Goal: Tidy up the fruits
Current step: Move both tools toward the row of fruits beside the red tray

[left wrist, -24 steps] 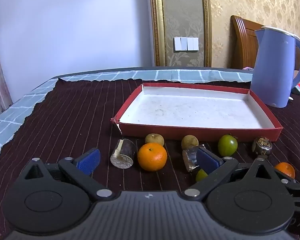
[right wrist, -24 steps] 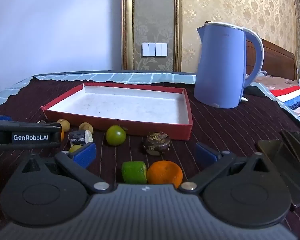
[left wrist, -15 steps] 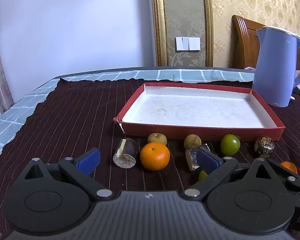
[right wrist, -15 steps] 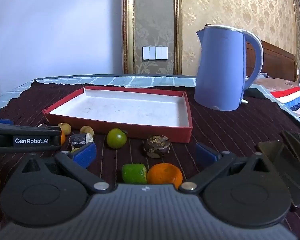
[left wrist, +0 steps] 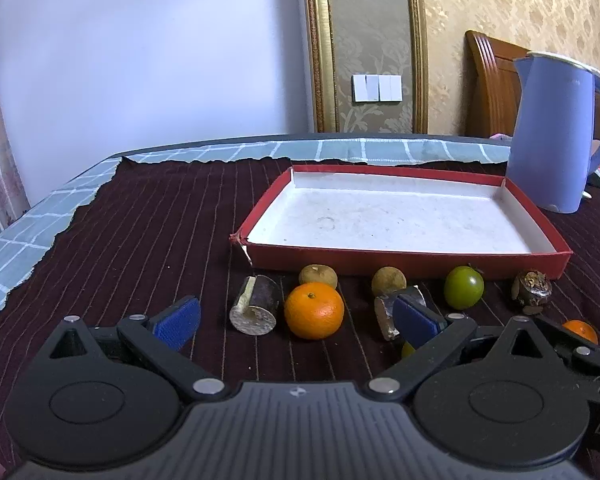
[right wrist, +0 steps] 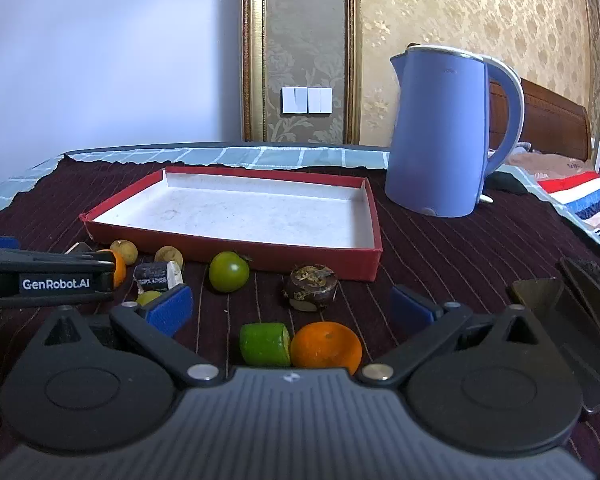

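Note:
A red tray (left wrist: 404, 259) with a bare white floor lies on the dark striped cloth, and fruits line its near wall. My left gripper (left wrist: 296, 322) stands open just short of an orange (left wrist: 314, 311) and a dark cut stalk piece (left wrist: 256, 304). Behind them sit two small brown fruits (left wrist: 318, 276), a green round fruit (left wrist: 463, 287) and a dark wrinkled fruit (left wrist: 532, 288). My right gripper (right wrist: 290, 310) is open above a green cut piece (right wrist: 265, 344) and an orange (right wrist: 326, 347), with nothing gripped. The red tray (right wrist: 320, 262) lies beyond.
A blue kettle (right wrist: 446, 132) stands right of the tray. Dark flat objects (right wrist: 572, 304) lie at the right edge. The left gripper's body (right wrist: 48, 280) reaches in from the left in the right wrist view. A checked cloth (left wrist: 28, 236) borders the table's far and left edges.
Both views have shifted slightly: the tray and fruits sit a little further right in the left wrist view. Both grippers stay open and no fruit has moved.

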